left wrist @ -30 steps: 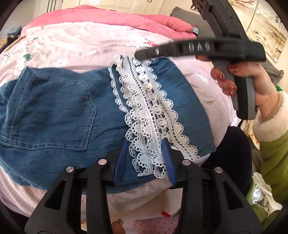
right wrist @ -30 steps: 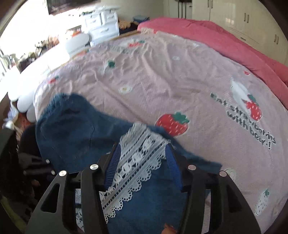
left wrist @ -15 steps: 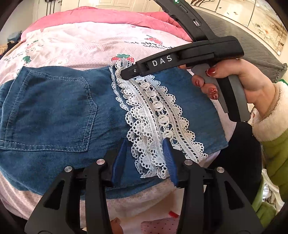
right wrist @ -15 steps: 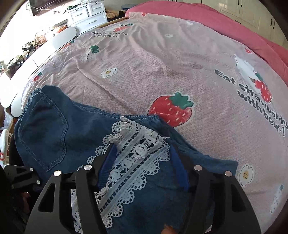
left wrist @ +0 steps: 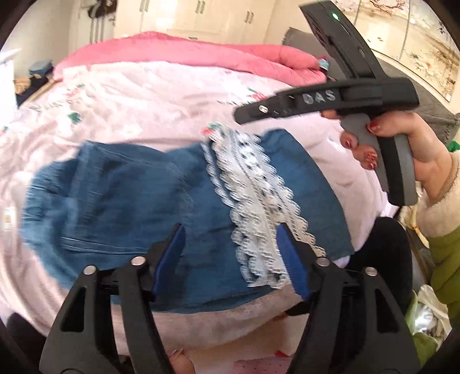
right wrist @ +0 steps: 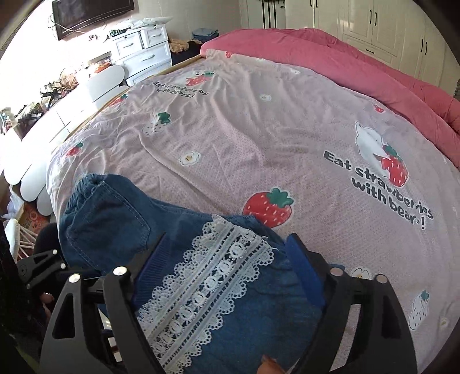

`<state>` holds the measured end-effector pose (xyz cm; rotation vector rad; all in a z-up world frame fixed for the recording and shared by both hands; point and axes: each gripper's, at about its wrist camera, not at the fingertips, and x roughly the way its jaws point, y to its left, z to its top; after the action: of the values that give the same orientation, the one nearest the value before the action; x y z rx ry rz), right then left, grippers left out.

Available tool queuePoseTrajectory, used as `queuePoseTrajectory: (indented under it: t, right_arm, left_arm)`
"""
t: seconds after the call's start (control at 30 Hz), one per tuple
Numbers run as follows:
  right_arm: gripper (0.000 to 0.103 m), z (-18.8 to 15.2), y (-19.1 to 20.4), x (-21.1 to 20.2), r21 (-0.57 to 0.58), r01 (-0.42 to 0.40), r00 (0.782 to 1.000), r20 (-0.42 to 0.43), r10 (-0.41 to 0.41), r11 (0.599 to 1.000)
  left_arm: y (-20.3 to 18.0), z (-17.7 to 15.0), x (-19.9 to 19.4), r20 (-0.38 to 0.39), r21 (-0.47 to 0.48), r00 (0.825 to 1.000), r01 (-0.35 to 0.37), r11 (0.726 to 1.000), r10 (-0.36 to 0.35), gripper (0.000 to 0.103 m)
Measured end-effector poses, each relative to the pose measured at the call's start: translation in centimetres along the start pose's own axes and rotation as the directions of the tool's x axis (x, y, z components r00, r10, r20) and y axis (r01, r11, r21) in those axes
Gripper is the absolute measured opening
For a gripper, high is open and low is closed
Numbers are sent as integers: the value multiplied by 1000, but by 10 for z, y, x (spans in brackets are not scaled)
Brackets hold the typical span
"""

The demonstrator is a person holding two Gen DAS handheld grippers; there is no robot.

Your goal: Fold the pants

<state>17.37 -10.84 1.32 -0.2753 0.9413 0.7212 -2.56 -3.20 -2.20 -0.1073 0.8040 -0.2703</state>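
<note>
We're looking down both grippers at once here, and the pants (left wrist: pixel 129 201) lie folded on the pink strawberry-print sheet (right wrist: pixel 258 138), close to the near edge of the bed. Our left gripper (left wrist: pixel 233 259) has its jaws spread wide, nothing between the blue pads, hovering over the denim with the white lace trim (left wrist: pixel 256 198) just inside its right finger. Our right gripper (right wrist: pixel 227 267) is parted wide too, empty, with the lace band running up between its fingers.

The left wrist view gives us what the right one can't: the right gripper from outside (left wrist: pixel 330 100), black body with a grey trigger, carried in a hand (left wrist: pixel 402 143) with red nails and a fleecy cuff, up off the cloth beyond the lace end. That view is smeared with motion, so stitching on the denim is hard to read. The right wrist view is sharp and gives us the rest of the room: the back pocket (right wrist: pixel 109 218) at the left end of the pants, the printed "Eat strawberries with bear" lettering, a pink quilt (right wrist: pixel 345 63) at the far side, white drawers (right wrist: pixel 143 49) and a wall screen (right wrist: pixel 92 14).

Against half a second ago, both sets of jaws have opened much wider. The right gripper sat low across the top of the lace then; now it has lifted clear and swung right. The left one has slid left along the denim
</note>
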Motion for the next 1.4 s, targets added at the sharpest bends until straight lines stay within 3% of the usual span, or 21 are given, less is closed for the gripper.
queuePoseTrajectory:
  t: [0.07, 0.27, 0.67, 0.93, 1.4]
  right_arm:
    - [88, 3, 4, -2, 2, -6, 1000, 7, 6, 1000]
    - [93, 15, 24, -3, -22, -5, 1000, 15, 6, 1000]
    - [97, 31, 67, 7, -128, -32, 999, 22, 35, 991]
    - [97, 47, 94, 44, -165, -130, 991, -35, 126, 978]
    - [97, 57, 128, 106, -228, -205, 973, -150, 174, 952]
  left_arm:
    - [6, 1, -8, 15, -19, 1000, -13, 1000, 13, 74]
    - [24, 3, -29, 39, -56, 996, -80, 995, 82, 92]
    - [79, -16, -54, 18, -191, 983, -176, 966, 182, 93]
    - [110, -28, -44, -39, -286, 986, -164, 944, 160, 93]
    - [110, -28, -26, -57, -292, 992, -128, 948, 117, 93]
